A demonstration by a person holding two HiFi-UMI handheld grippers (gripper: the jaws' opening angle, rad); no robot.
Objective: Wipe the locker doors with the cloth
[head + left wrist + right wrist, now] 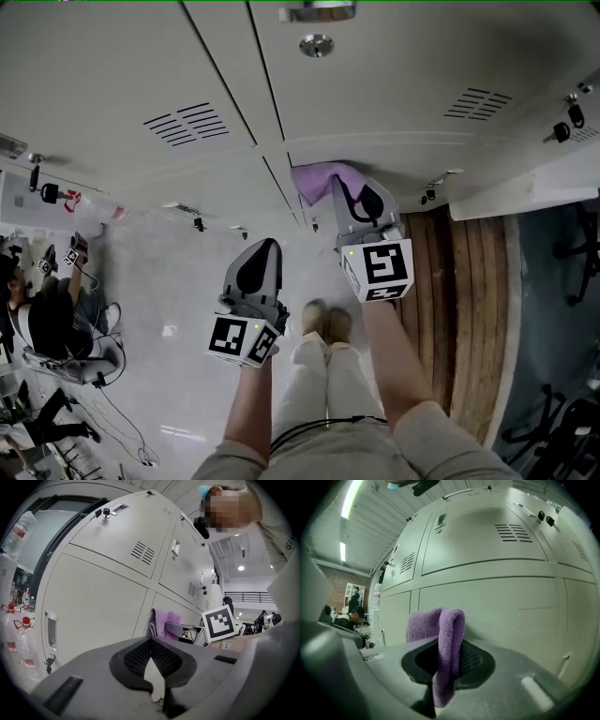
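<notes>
Pale grey metal locker doors (394, 94) are all closed, so what the lockers hold cannot be seen. The right gripper (361, 192) has its jaws clamped on a folded purple terry cloth (317, 178). The cloth is against a lower door, just under the horizontal seam and beside a vertical seam. The left gripper (267, 247) has its jaws together at the tips with nothing between them. It is apart from the cloth.

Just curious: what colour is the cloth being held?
Purple; the cloth shows best in the right gripper view.
</notes>
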